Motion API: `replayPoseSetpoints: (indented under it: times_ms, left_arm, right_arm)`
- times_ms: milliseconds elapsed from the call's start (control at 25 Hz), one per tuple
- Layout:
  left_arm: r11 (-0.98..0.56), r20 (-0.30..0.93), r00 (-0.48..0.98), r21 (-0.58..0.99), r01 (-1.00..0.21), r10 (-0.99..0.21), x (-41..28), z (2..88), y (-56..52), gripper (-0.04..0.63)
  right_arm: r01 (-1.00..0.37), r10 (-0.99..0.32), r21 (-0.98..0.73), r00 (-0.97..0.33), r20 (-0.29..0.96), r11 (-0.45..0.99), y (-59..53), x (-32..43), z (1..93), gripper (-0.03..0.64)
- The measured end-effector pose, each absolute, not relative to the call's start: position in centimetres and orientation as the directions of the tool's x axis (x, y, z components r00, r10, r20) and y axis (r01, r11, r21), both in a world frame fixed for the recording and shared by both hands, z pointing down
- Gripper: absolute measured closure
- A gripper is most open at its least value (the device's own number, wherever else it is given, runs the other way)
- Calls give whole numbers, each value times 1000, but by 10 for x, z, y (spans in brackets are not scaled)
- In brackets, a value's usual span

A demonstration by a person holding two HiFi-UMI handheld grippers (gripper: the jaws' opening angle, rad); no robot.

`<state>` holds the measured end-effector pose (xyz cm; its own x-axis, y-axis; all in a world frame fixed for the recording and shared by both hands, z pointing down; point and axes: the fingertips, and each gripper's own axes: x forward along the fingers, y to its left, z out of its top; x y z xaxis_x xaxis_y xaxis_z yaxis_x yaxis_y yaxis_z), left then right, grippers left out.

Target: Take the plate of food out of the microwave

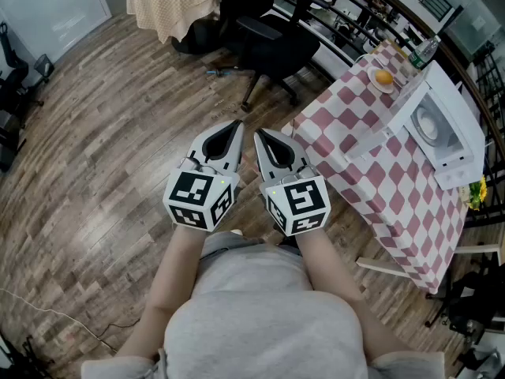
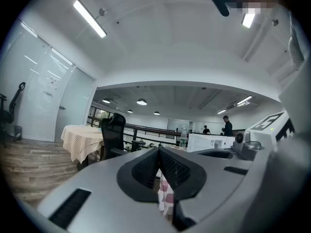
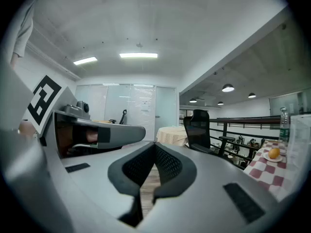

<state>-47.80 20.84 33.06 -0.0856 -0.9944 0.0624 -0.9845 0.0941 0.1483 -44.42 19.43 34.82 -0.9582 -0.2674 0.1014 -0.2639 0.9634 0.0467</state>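
jaws pressed together, empty, on left tool (image 1: 237, 125) and right tool (image 1: 258, 133); plate (image 1: 426, 123) inside white microwave (image 1: 462, 144)

Grey shirt (image 1: 264, 310), black-and-white marker cubes (image 1: 199, 198) (image 1: 300, 205), black-padded jaws

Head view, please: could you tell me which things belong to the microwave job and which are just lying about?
Job: microwave, plate inside it, left hand-held gripper, right hand-held gripper.
Lying about: orange, bottle, office chair.
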Motion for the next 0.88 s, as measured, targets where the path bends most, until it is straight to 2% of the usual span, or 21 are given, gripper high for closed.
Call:
replayPoseSetpoints:
  times_ms: [880]
  left_arm:
    - [42, 55, -33, 164, -986, -998, -461, 324, 181, 592]
  right_arm:
    - [-295, -297, 41, -951, 89, 955, 179, -430, 338, 594]
